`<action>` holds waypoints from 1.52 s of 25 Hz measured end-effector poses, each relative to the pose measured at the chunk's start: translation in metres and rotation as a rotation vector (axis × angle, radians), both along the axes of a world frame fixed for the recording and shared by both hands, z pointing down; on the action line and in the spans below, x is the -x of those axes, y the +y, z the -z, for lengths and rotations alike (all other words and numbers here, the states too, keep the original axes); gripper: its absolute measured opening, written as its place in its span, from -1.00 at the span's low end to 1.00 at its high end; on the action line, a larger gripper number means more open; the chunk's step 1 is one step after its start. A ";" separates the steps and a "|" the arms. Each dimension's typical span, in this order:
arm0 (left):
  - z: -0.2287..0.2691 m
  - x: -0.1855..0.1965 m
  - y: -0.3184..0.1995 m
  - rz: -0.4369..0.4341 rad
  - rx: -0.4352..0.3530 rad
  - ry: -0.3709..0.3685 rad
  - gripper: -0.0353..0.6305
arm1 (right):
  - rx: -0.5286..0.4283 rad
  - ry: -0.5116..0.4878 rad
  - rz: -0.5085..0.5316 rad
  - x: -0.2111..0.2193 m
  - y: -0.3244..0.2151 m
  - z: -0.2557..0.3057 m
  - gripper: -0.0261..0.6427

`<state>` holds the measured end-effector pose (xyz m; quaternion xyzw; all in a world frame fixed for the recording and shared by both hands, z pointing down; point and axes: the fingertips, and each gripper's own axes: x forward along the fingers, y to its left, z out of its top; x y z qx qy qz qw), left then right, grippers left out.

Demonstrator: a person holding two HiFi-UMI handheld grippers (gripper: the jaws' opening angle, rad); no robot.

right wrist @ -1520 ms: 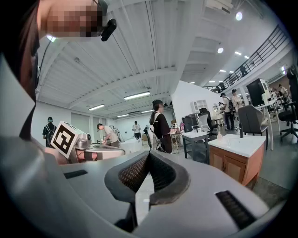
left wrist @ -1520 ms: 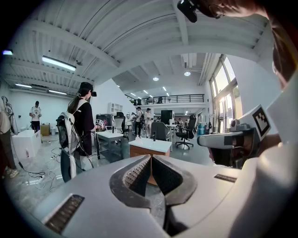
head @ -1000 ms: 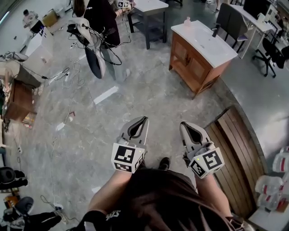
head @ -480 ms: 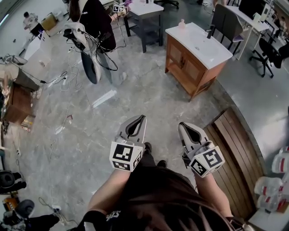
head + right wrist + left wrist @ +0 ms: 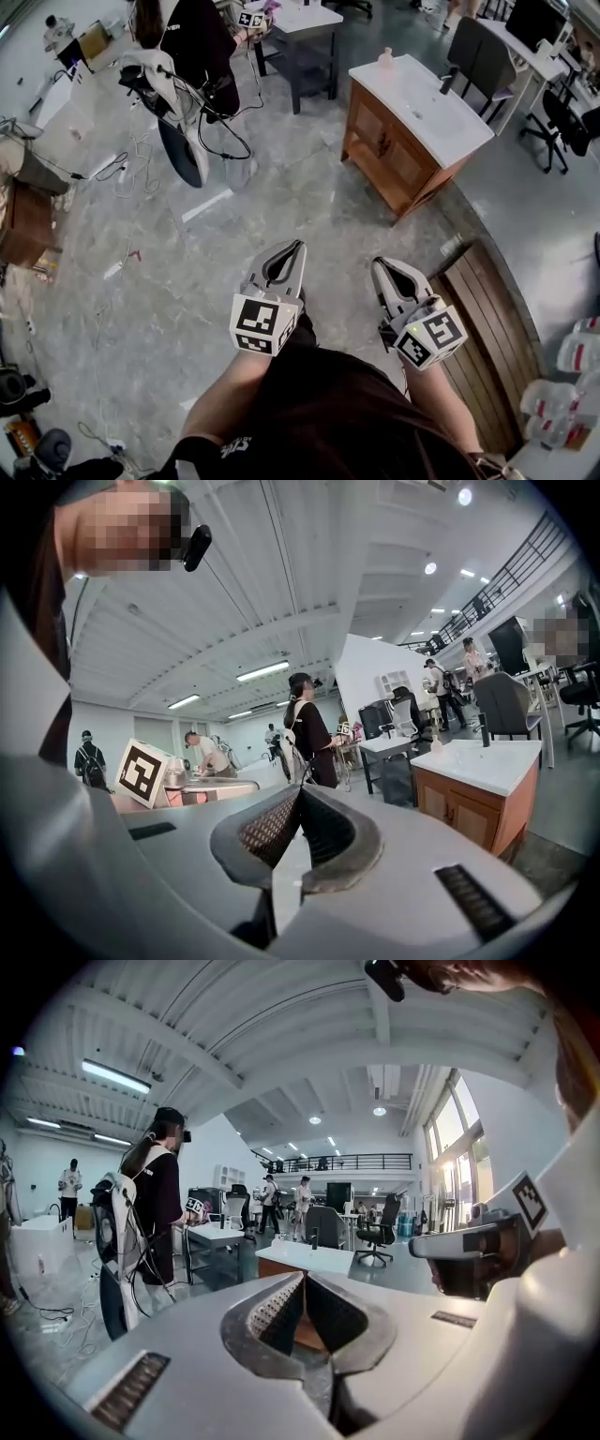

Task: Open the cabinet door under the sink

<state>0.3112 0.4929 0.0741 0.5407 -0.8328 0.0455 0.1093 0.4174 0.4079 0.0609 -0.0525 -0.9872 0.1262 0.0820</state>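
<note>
Both point forward: left gripper (image 5: 296, 247), right gripper (image 5: 379, 264) (jaws together, empty).

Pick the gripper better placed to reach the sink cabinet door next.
Right, marginally. The cabinet stands ahead to the right, nearer the right gripper than the left gripper. Both are shut, empty and well short of it.

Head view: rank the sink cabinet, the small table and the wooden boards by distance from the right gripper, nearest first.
1. wooden boards, on the floor just right of the right gripper.
2. sink cabinet, ahead, slightly right.
3. small table, beyond the cabinet, at the top edge.
</note>
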 end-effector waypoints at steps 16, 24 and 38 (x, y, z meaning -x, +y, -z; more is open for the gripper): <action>-0.028 0.204 -0.068 -0.135 0.057 0.039 -0.82 | 0.041 0.086 -0.066 0.210 -0.043 -0.025 -0.88; -0.045 0.237 -0.120 -0.181 0.091 0.080 -0.82 | 0.096 0.129 -0.121 0.240 -0.091 -0.047 -0.88; -0.044 0.345 -0.334 -0.212 0.163 0.095 -0.82 | 0.158 0.098 -0.120 0.361 -0.306 -0.051 -0.88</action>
